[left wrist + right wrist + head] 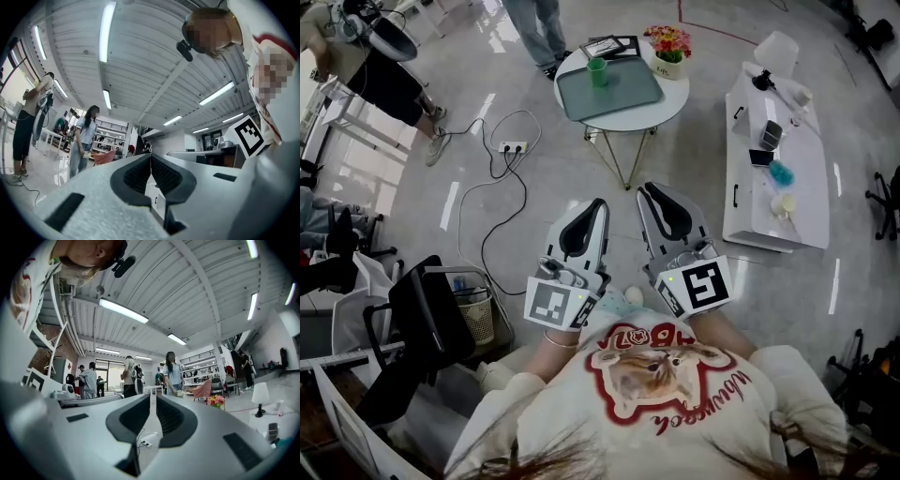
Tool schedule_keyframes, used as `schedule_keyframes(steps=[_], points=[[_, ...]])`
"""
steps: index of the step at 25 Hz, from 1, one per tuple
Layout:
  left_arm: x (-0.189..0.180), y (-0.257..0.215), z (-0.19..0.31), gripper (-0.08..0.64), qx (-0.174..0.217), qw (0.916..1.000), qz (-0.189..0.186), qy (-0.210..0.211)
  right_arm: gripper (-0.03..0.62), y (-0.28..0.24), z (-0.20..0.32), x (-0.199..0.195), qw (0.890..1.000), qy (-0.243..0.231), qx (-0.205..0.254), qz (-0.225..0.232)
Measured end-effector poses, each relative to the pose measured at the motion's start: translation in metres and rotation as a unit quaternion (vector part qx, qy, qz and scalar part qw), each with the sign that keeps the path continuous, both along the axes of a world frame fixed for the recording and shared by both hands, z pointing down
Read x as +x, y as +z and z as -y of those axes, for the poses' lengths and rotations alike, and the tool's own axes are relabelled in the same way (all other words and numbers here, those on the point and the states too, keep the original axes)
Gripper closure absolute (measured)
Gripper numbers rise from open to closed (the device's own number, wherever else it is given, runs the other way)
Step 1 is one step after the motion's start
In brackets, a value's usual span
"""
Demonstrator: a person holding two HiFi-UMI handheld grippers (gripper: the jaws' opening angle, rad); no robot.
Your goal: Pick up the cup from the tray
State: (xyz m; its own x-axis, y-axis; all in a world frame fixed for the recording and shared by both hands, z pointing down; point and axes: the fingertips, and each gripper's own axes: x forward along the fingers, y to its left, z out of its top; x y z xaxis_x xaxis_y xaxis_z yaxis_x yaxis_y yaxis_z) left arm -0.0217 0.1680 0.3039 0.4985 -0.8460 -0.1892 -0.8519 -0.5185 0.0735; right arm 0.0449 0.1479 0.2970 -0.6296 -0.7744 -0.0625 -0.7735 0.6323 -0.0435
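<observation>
A small green cup [597,71] stands upright at the far edge of a grey-green tray [623,94] on a round white table [667,111], seen at the top of the head view. Both grippers are held close to the person's chest, well short of the table, side by side and pointing toward it. The left gripper [600,202] [150,155] is shut with nothing between its jaws. Just to its right, the right gripper [644,189] [153,395] is also shut and empty. Neither gripper view shows the cup or the tray.
A flower pot [669,45] [216,401] and a black-framed item [614,47] share the round table. A long white table [773,178] with small objects stands at the right. A power strip with cables [512,147] lies on the floor; a black chair [422,319] and a bin [478,317] are at the left. People stand beyond.
</observation>
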Motion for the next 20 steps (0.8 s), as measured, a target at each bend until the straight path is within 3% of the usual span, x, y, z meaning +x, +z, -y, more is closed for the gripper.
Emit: schedule_keyframes(steps=[11, 20], points=[[-0.001, 0.0, 0.04, 0.545, 0.009, 0.9999, 0.001, -0.007, 0.535, 0.003, 0.038, -0.004, 1.0, -0.016, 0.006, -0.001], [-0.013, 0.001, 0.122, 0.546, 0.016, 0.9999, -0.002, 0.004, 0.534, 0.006, 0.115, -0.013, 1.0, -0.003, 0.008, -0.008]])
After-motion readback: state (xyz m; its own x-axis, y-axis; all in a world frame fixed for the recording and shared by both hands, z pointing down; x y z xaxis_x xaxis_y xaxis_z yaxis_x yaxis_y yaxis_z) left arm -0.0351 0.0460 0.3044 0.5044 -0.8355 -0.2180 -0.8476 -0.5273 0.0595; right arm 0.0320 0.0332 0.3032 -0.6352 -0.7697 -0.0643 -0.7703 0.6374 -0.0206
